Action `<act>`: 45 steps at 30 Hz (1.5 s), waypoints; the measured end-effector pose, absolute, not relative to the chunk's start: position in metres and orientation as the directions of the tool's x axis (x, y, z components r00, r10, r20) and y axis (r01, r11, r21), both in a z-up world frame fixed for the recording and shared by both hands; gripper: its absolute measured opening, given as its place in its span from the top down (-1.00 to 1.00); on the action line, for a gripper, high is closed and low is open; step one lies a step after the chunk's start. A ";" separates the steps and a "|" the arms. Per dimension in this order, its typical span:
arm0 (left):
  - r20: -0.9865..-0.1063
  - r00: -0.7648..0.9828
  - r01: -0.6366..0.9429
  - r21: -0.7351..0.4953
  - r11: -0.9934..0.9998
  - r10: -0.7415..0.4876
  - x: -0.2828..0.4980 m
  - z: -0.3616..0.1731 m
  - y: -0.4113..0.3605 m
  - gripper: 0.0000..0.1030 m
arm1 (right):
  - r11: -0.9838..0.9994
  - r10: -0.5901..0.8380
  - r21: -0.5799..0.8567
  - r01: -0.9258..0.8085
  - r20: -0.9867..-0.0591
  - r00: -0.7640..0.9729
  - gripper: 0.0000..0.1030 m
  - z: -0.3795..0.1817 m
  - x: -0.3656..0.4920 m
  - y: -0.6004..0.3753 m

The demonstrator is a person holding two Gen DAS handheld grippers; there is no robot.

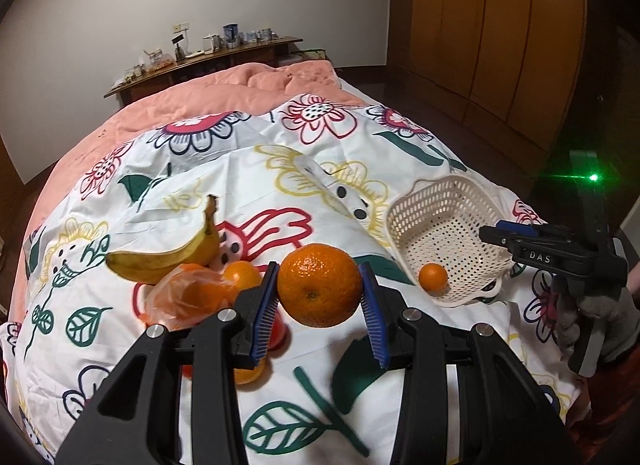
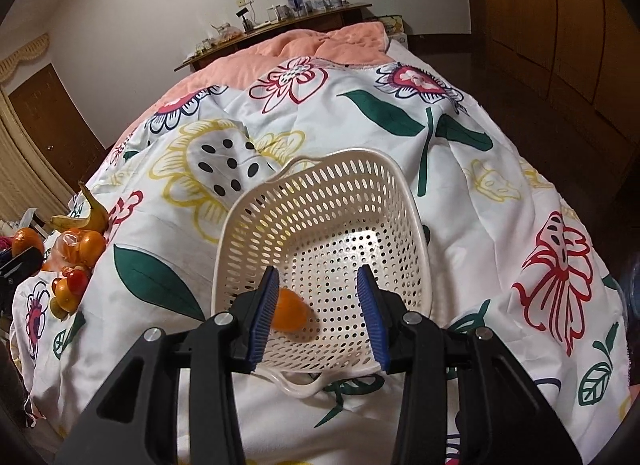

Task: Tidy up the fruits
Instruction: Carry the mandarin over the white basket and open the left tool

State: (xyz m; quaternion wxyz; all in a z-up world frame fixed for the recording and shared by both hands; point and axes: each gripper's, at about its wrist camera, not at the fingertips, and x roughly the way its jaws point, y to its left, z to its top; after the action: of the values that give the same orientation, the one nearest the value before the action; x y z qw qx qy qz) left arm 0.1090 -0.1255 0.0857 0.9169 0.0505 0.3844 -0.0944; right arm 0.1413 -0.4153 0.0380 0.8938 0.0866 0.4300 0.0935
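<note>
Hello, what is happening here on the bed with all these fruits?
A person is sorting fruit on a bed with a flowered cover, holding a gripper in each hand. The left gripper is closed on a large orange. The right gripper is open and empty, right by the white basket, which is tilted and already holds one small orange. A banana, more oranges in a plastic bag and other small fruit lie in a pile, not yet sorted.

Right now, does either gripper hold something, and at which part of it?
The left gripper holds a large orange by its two opposite sides, between the blue pads. The right gripper is open above the basket and holds nothing.
</note>
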 end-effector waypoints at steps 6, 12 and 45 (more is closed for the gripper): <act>-0.737 0.655 0.254 0.006 0.967 -0.167 0.124 0.079 -0.148 0.21 | 0.966 0.242 0.243 -0.088 -0.730 0.639 0.15 0.044 0.135 -0.422; -0.754 0.623 0.314 -0.004 0.949 -0.209 0.136 0.072 -0.180 0.21 | 0.963 0.239 0.259 -0.071 -0.705 0.668 0.02 0.049 0.128 -0.432; -0.845 0.482 0.400 -0.024 0.916 -0.232 0.199 0.030 -0.262 -0.05 | 0.942 0.270 0.331 -0.048 -0.666 0.696 -0.10 0.040 0.118 -0.451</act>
State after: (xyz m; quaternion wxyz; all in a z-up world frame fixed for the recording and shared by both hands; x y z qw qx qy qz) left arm 0.1991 -0.2616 0.0301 0.8563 0.0884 0.4742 -0.1846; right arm 0.1183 -0.4505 0.0404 0.9092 0.1458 0.3800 0.0873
